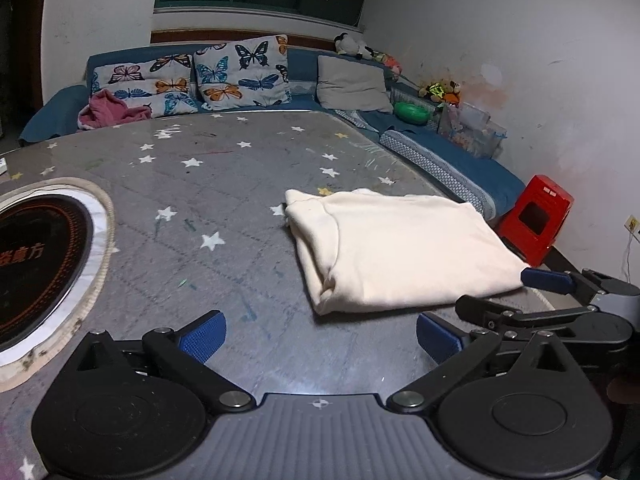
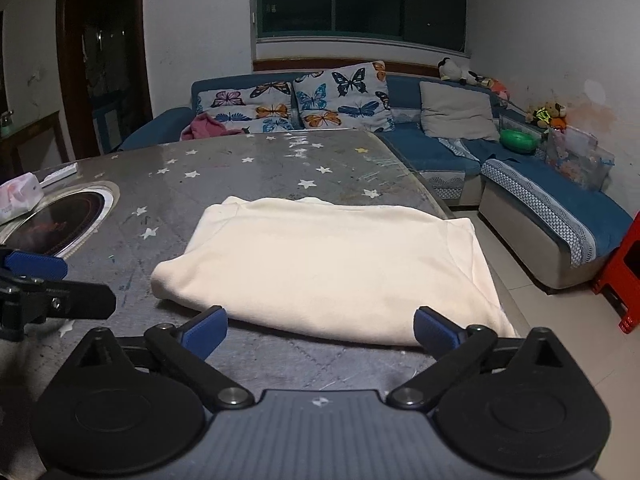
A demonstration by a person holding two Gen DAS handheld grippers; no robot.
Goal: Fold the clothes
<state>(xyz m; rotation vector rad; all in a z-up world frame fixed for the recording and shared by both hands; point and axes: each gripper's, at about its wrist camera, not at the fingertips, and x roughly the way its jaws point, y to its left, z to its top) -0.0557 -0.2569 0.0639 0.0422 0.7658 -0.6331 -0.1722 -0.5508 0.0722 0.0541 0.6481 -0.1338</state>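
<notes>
Folded cream garment (image 2: 332,268) lies by bench (image 1: 224,216) right edge, both grippers, left (image 1: 320,338) & right (image 2: 320,332), jaws wide, empty; hob (image 1: 36,264) reads "魔方" in left view, tissue pack (image 2: 20,196) only in right.

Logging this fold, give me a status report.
Both hand-held grippers open, left, right. Cream garment folded flat on table. Nothing in the way.

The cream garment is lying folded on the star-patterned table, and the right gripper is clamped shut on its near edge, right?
Not quite. The right gripper is open, fingers spread apart just short of the near edge, gripping nothing, as the right wrist view shows. The cream garment does lie folded on the star-patterned table.
</notes>
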